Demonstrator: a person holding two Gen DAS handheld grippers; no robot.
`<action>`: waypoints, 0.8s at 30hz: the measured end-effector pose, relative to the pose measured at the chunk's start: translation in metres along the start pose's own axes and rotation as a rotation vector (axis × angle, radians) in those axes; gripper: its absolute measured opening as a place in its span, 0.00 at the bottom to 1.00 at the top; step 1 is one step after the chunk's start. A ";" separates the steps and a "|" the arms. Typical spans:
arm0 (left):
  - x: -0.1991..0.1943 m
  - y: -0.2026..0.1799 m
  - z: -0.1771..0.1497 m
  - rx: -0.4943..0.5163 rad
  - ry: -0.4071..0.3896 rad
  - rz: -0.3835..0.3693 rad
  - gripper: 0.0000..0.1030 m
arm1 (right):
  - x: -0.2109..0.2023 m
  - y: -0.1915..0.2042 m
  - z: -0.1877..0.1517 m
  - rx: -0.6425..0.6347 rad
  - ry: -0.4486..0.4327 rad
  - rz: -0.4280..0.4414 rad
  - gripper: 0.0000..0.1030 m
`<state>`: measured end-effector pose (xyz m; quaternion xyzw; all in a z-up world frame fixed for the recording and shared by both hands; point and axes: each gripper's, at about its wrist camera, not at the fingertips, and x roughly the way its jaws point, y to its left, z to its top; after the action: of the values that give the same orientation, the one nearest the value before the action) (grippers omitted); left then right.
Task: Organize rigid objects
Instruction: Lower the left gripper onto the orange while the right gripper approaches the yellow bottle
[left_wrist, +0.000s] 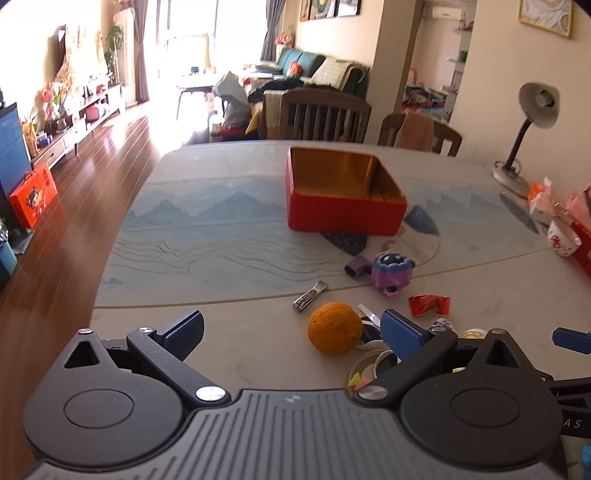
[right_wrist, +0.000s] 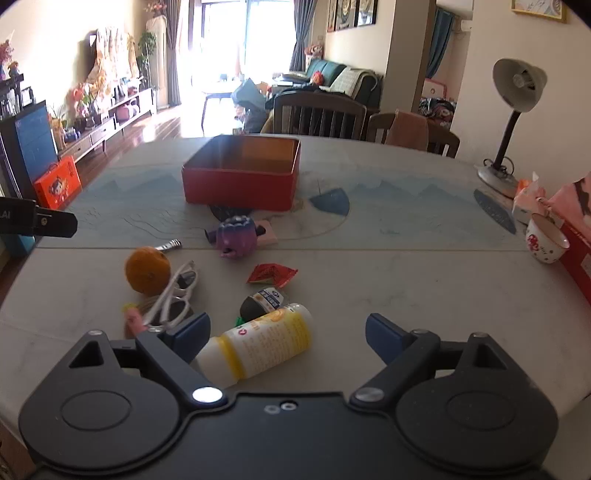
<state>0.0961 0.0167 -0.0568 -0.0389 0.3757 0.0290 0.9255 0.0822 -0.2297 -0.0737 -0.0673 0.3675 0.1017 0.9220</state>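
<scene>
An open red tin box (left_wrist: 343, 206) with a gold inside stands mid-table; it also shows in the right wrist view (right_wrist: 240, 184). Loose items lie in front of it: an orange (left_wrist: 334, 328) (right_wrist: 147, 270), a purple toy (left_wrist: 391, 271) (right_wrist: 236, 238), nail clippers (left_wrist: 309, 295), a red wrapper (left_wrist: 428, 304) (right_wrist: 271, 275), white sunglasses (right_wrist: 173, 295). A white and yellow bottle (right_wrist: 258, 341) lies between the right gripper's fingers. My left gripper (left_wrist: 291, 330) is open, the orange just ahead. My right gripper (right_wrist: 288, 332) is open around the bottle, not closed on it.
A desk lamp (right_wrist: 513, 110) stands at the far right, with a cup (right_wrist: 546, 240) and red and pink packages by the right edge. Chairs (left_wrist: 325, 114) stand behind the table. The table's left edge drops to a wooden floor (left_wrist: 74, 229).
</scene>
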 end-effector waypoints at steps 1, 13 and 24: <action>0.006 -0.002 0.002 -0.003 -0.001 0.001 0.99 | 0.005 -0.001 0.001 0.002 0.007 -0.003 0.85; 0.075 -0.026 0.014 -0.071 0.069 0.014 0.99 | 0.036 -0.007 0.007 0.038 0.105 0.070 0.81; 0.120 -0.016 0.014 -0.273 0.227 -0.048 0.99 | 0.061 -0.024 0.005 0.223 0.249 0.141 0.84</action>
<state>0.1933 0.0048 -0.1294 -0.1762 0.4695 0.0533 0.8636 0.1344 -0.2437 -0.1109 0.0494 0.4918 0.1157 0.8616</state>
